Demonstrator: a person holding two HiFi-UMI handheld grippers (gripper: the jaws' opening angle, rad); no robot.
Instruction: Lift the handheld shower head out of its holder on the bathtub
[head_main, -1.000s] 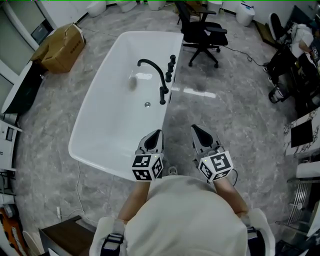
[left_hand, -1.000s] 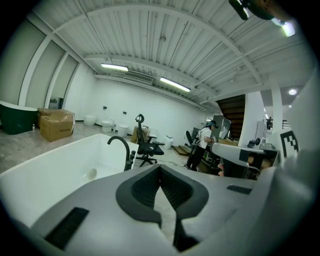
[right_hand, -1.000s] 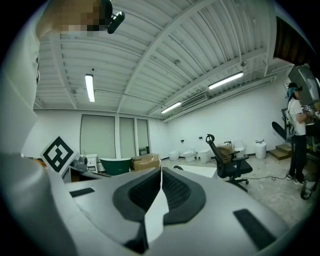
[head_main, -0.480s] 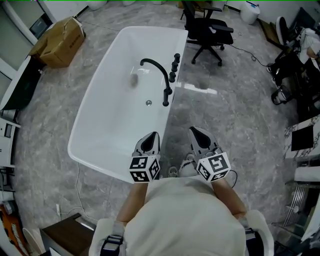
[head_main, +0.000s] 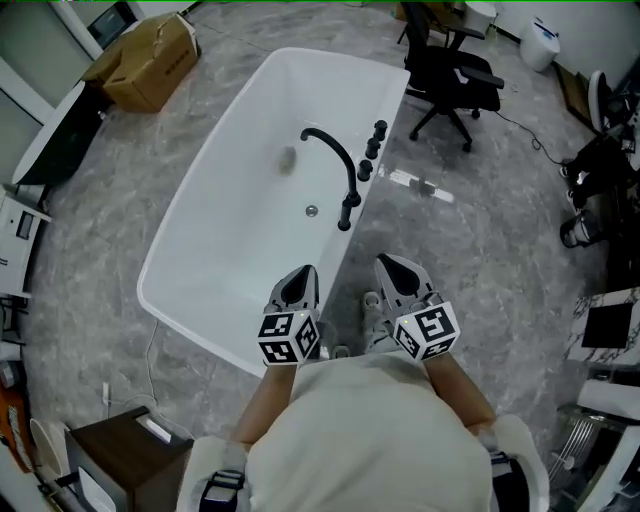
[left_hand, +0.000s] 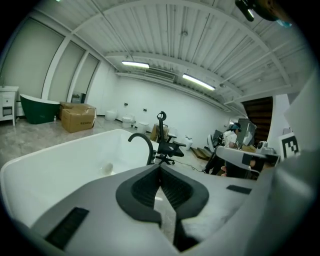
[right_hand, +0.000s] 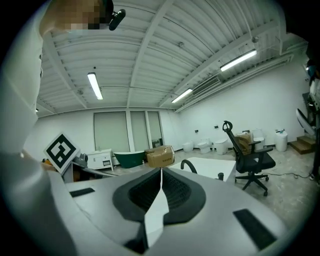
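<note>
The left hand-held gripper (head_main: 303, 272) and right hand-held gripper (head_main: 388, 262) are hovering closed, empty. Both are pointing toward the bathtub (head_main: 230, 230).

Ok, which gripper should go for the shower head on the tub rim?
Right, probably: the right gripper is over the floor on the side where the black fittings stand; the left gripper hangs over the bathtub corner.

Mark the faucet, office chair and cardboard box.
faucet (head_main: 341, 153), head view, on the curved spout.
office chair (head_main: 458, 84), head view, on the seat.
cardboard box (head_main: 155, 62), head view, on its top face.
</note>
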